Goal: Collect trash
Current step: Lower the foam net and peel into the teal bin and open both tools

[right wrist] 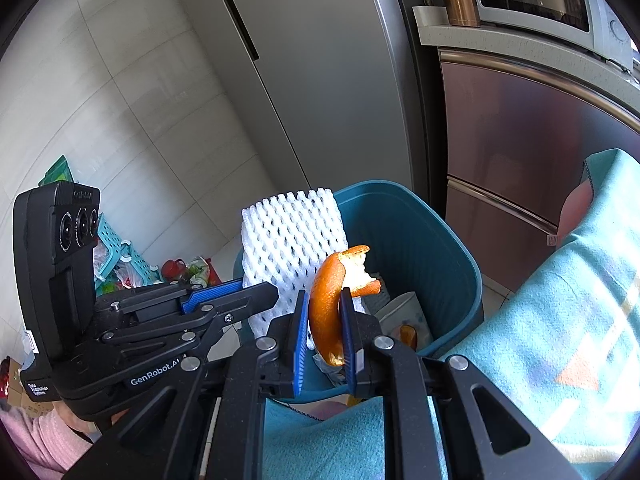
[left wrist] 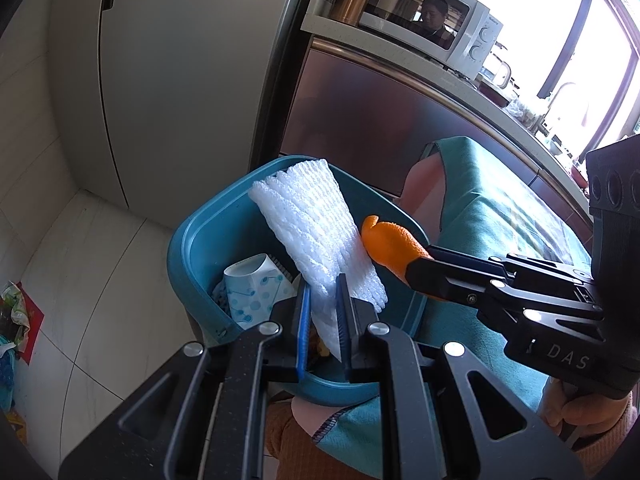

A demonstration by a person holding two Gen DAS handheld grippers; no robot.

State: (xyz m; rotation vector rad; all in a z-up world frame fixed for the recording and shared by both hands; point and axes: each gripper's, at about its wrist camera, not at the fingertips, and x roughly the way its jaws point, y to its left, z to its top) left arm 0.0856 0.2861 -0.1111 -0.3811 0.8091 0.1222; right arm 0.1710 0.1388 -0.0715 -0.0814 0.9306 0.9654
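Observation:
A teal trash bin (left wrist: pixel 192 248) (right wrist: pixel 436 248) stands beside a table draped in a teal cloth (left wrist: pixel 492 216) (right wrist: pixel 552 320). My left gripper (left wrist: pixel 322 320) is shut on a white foam fruit net (left wrist: pixel 308 232) (right wrist: pixel 288 240), held over the bin's opening. My right gripper (right wrist: pixel 324 332) is shut on a curled orange peel (right wrist: pixel 328 304) (left wrist: pixel 392 248), also above the bin. From the left wrist view the right gripper (left wrist: pixel 424 260) reaches in from the right, its peel touching the net. A crushed paper cup (left wrist: pixel 256 288) (right wrist: pixel 404 308) and another bit of peel (right wrist: pixel 408 336) lie inside the bin.
A tall grey fridge (left wrist: pixel 180 80) (right wrist: pixel 328 80) stands behind the bin. A reddish cabinet (left wrist: pixel 360 120) carries a microwave (left wrist: pixel 432 28) on its counter. Bags and a plastic basket (right wrist: pixel 120 256) clutter the tiled floor at the left.

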